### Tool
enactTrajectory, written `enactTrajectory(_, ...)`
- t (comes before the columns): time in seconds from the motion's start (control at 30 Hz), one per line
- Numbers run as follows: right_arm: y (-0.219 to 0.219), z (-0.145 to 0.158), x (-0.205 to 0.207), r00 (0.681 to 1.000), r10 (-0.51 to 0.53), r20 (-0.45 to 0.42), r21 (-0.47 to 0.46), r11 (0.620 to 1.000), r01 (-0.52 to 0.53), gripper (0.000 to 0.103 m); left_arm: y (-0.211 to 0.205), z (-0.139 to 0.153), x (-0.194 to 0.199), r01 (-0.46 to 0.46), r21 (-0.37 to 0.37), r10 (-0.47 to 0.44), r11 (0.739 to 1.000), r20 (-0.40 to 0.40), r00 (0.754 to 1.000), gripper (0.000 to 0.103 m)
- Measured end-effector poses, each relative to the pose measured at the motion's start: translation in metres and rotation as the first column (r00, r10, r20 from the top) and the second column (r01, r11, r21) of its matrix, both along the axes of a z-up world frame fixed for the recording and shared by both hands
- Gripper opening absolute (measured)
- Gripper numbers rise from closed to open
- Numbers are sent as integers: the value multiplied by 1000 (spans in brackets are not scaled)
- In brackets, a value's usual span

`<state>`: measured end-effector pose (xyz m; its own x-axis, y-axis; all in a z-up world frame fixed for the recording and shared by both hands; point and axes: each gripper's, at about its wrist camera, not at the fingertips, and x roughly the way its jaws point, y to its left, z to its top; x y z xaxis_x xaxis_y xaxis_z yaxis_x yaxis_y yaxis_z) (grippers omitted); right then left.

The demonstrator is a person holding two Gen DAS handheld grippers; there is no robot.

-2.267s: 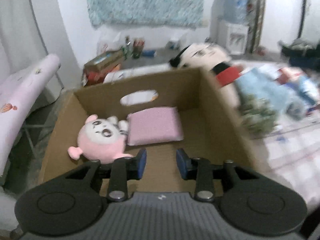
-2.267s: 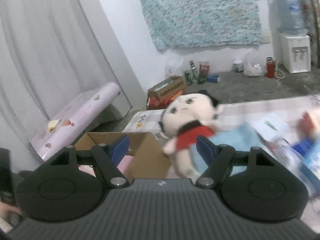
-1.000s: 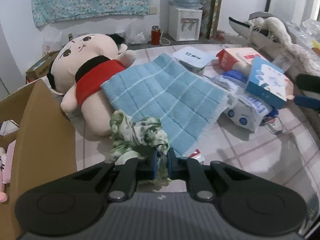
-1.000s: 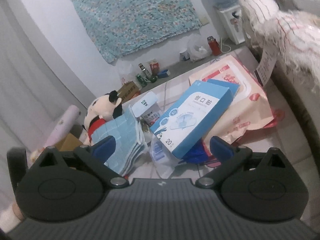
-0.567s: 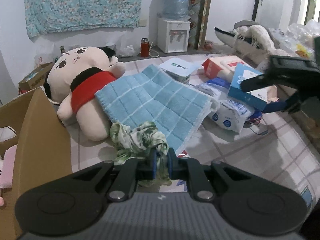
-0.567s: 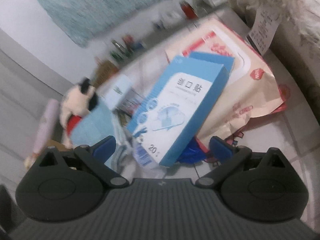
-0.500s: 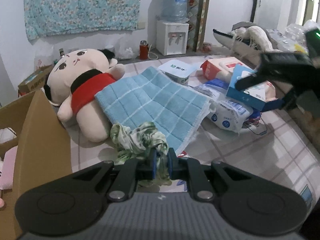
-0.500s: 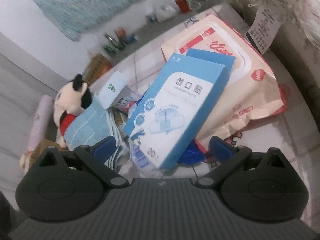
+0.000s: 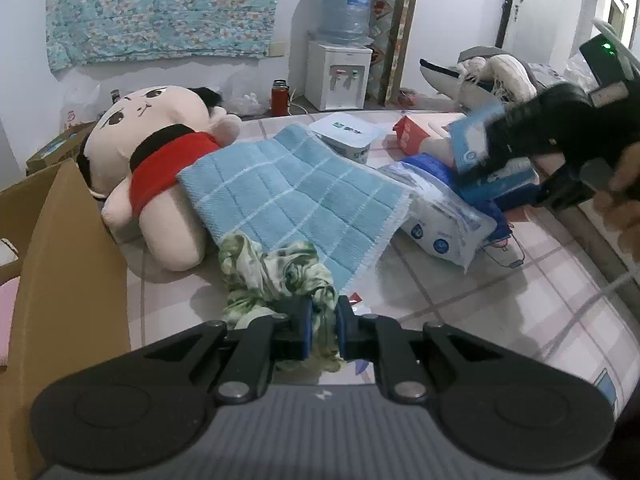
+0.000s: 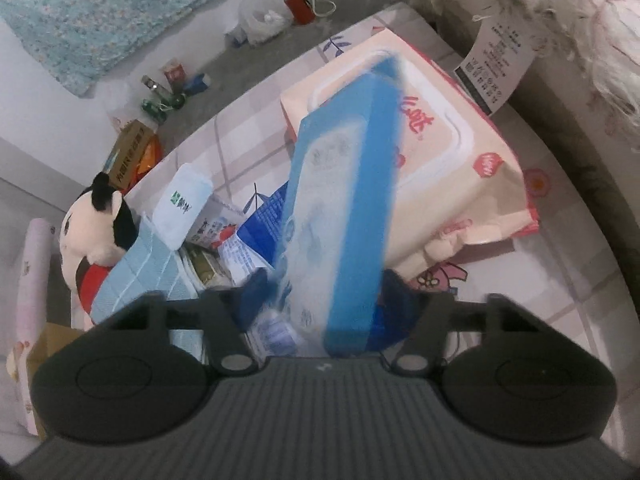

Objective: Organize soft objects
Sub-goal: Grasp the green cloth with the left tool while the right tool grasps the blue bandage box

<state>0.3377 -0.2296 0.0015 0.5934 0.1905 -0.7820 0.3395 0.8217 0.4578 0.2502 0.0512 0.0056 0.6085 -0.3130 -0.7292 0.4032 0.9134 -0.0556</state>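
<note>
My left gripper is shut on a crumpled green floral cloth lying on the pink checked surface. A blue checked towel lies beyond it, over a large plush doll with a red collar. The cardboard box stands at the left. My right gripper has its jaws closed in around a blue box, which stands tilted up on edge between them; the view is blurred. The right gripper also shows in the left wrist view, on that blue box.
A peach wet-wipes pack, a white tissue pack and a clear plastic pack lie around the blue box. A fluffy white blanket lies at the right. A water dispenser stands by the far wall.
My right gripper has closed in from wide open onto the blue box and tipped it up on edge. My left gripper has stayed shut on the green cloth.
</note>
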Motion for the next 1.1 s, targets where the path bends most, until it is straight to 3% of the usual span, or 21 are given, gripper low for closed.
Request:
enactTrajectory(0.07, 2, -1, -4, 999, 34, 6, -39, 999, -33, 27, -1, 1, -1, 7, -1, -7, 1000, 2, 1000, 13)
enactTrajectory(0.13, 1, -2, -13, 998, 54, 20, -19, 998, -54, 24, -1, 1, -1, 5, 2, -5, 1000, 5, 1000, 13)
enactTrajectory(0.43, 4, -12, -72, 979, 184, 87, 49, 981, -188, 23, 4, 2, 2, -10, -11, 10, 1000, -2, 1000, 14)
enactTrajectory(0.57, 8, -14, -105, 962, 249, 110, 32, 967, -253, 23, 3, 3, -1, 0, -2, 0, 1000, 6, 1000, 14)
enactTrajectory(0.63, 4, -19, -113, 960, 260, 106, 79, 960, -268, 24, 1, 3, -3, 9, 2, -9, 1000, 7, 1000, 14)
enactTrajectory(0.7, -6, -22, -121, 964, 241, 108, 121, 960, -254, 28, 0, 3, -5, 16, 6, -16, 1000, 3, 1000, 15)
enactTrajectory(0.77, -16, -23, -125, 966, 238, 98, 102, 964, -247, 56, -2, 1, -4, 19, 16, -19, 1000, 1, 1000, 15)
enactTrajectory(0.83, -16, -23, -124, 967, 238, 89, 48, 969, -243, 72, -3, 0, -4, 21, 25, -21, 999, -1, 1000, 16)
enactTrajectory(0.97, -19, -17, -121, 948, 295, 118, -43, 955, -292, 88, -5, -1, -6, 23, 39, -23, 999, 8, 1000, 18)
enactTrajectory(1.1, -18, -10, -108, 943, 309, 123, -180, 942, -285, 90, -7, -3, -4, 25, 51, -25, 998, 9, 1000, 18)
